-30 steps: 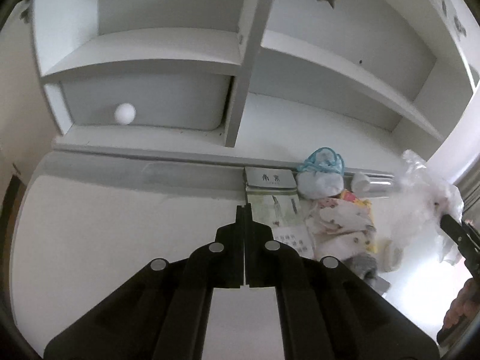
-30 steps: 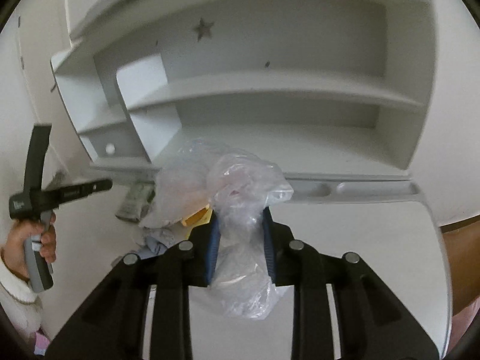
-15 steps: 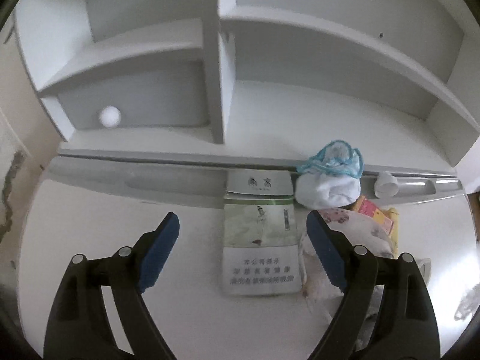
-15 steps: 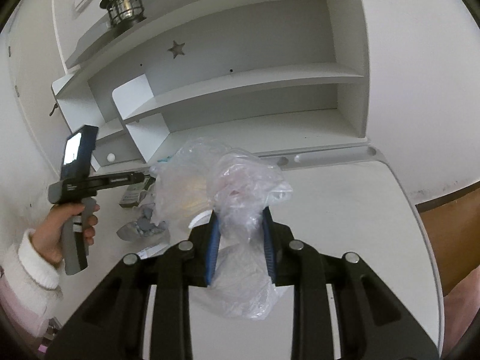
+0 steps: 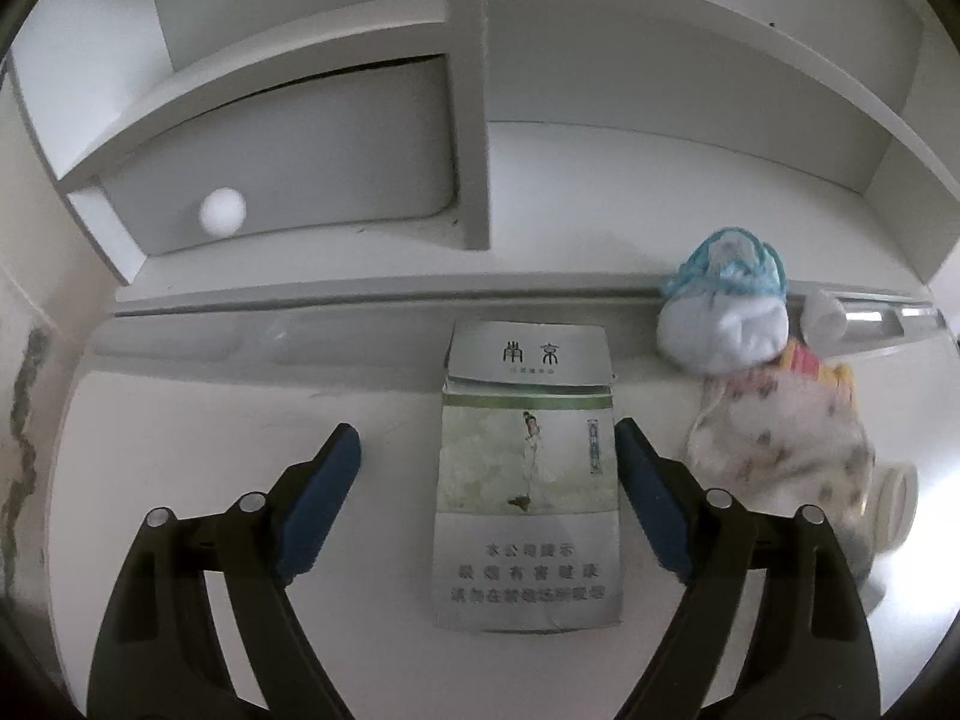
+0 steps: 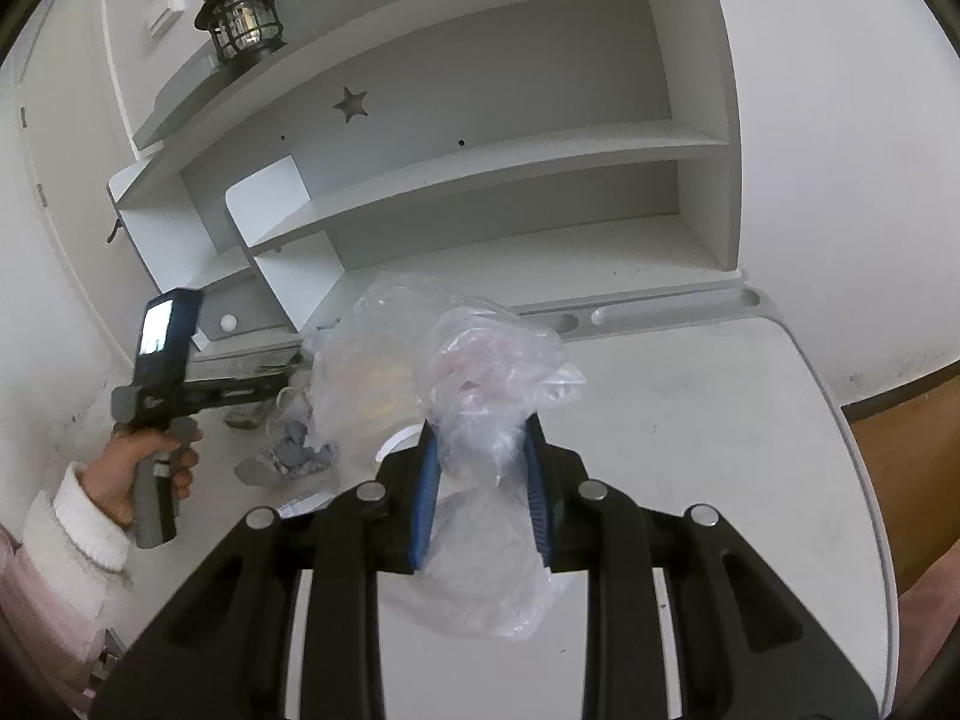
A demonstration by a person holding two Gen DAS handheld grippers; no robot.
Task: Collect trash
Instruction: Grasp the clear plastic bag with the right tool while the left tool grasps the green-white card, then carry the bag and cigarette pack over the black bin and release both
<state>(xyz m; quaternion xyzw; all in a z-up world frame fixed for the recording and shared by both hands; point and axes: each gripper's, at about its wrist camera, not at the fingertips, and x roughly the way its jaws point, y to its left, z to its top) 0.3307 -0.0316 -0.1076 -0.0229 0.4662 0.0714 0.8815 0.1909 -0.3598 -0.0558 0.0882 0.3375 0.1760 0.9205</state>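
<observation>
A flattened cigarette pack (image 5: 529, 480) with Chinese print lies on the white desk (image 5: 210, 420). My left gripper (image 5: 487, 444) is open, its blue pads on either side of the pack, just above it. To the right lie a white and blue sock ball (image 5: 723, 312), a patterned crumpled wrapper (image 5: 786, 456) and a small white cap (image 5: 825, 315). My right gripper (image 6: 480, 438) is shut on a clear plastic bag (image 6: 474, 384) and holds it above the desk. The left gripper also shows in the right wrist view (image 6: 264, 387), over the trash pile (image 6: 294, 450).
A white shelf unit (image 5: 474, 120) stands at the back of the desk, with a drawer and round knob (image 5: 222, 211) at the left. A black lantern (image 6: 243, 18) sits on top of the shelf. A pen groove (image 6: 660, 309) runs along the desk's back edge.
My left gripper opened from shut and moved forward and down over the cigarette pack. My right gripper pulled back and up with the bag still held.
</observation>
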